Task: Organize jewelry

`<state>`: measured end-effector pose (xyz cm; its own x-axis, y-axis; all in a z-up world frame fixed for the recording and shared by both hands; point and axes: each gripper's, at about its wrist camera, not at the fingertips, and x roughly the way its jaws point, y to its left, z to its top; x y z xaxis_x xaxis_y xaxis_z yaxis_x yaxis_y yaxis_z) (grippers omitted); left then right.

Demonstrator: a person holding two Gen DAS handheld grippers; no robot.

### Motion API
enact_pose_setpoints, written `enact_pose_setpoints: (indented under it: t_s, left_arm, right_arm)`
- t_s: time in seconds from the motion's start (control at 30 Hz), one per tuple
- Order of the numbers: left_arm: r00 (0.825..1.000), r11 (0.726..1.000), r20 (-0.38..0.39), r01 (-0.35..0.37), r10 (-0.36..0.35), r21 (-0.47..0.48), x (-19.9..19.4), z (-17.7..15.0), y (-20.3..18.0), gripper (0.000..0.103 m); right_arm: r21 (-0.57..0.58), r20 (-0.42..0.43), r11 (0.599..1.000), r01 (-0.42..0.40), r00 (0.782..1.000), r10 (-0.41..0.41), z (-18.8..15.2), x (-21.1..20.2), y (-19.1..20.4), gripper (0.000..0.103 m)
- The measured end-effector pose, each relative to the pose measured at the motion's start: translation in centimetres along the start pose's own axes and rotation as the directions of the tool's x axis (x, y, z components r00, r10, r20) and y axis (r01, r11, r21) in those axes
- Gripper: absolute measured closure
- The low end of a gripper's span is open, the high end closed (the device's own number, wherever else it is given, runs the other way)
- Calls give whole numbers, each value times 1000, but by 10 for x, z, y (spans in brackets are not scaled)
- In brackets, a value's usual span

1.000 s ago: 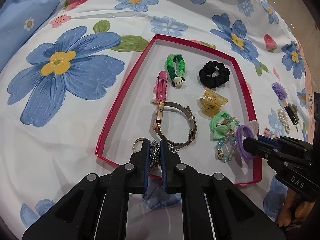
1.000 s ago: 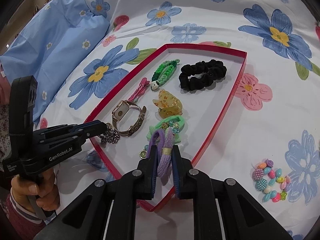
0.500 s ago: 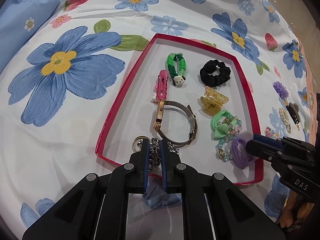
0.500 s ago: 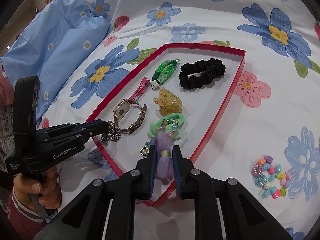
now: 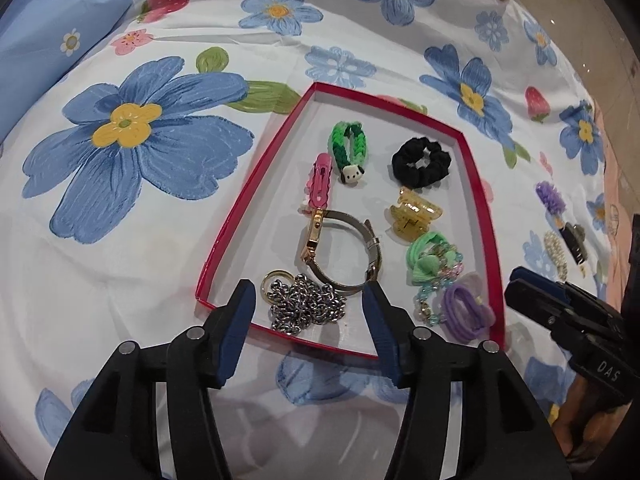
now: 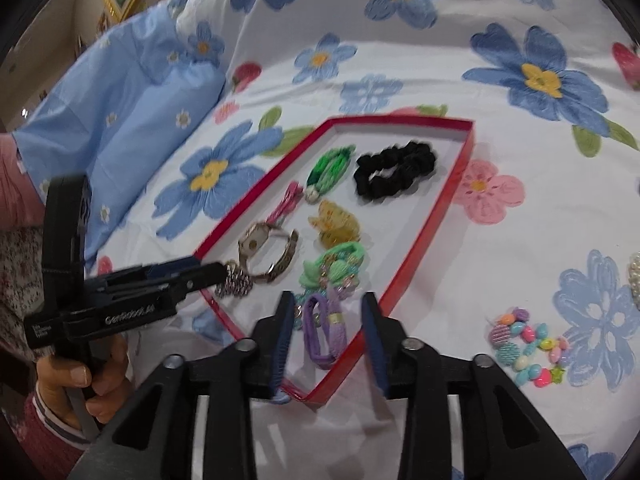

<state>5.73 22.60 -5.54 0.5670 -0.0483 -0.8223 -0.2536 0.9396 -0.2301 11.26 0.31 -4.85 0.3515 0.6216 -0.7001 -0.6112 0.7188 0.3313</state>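
"DAS" on right tongs [image 5: 516, 286]; "GenRobot.ai" on left tongs [image 6: 218, 270].

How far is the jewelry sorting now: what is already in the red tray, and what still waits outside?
Done: the red tray holds eight items, among them the silver chain and purple hair tie. In hand: nothing; the left gripper and right gripper have just opened, releasing both. Left: the bead bracelet, pearl piece and purple clip on the bedsheet.

I see a red-rimmed tray [image 5: 256, 184] on a white bedsheet [image 5: 120, 264] with blue flowers; black scrunchie [image 5: 421, 162], purple hair tie [image 5: 466, 312] inside.
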Motion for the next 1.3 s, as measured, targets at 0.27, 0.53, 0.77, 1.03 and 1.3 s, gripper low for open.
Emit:
enact_pose_setpoints:
  t_s: [0.27,0.53,0.77,1.03,1.3]
  left_arm:
    - [999,999,46,17,-15,-46,-23,-6,-1,20]
    - [998,996,64,5,1,-85,-44,-23,-2,16]
    - [997,996,73,1,6,-92,-58,-42,-6,15]
    - [994,998,101,-26,31,-54,-77,-55,-15,12]
    - [982,996,171,-84,77,35,-102,-45,-30,12]
  right_arm:
    - [37,113,998,-41,993,36,0,-25,-7,38]
    - [76,161,994,-74,985,61,-14,-38,-11,34]
    - [101,174,991,-88,982,70,-30,-47,-14,34]
    - [90,199,993,-80,978,60,-41,-63,-10,33]
    - [-10,237,999,-42,971,43,-23,-89,8,29]
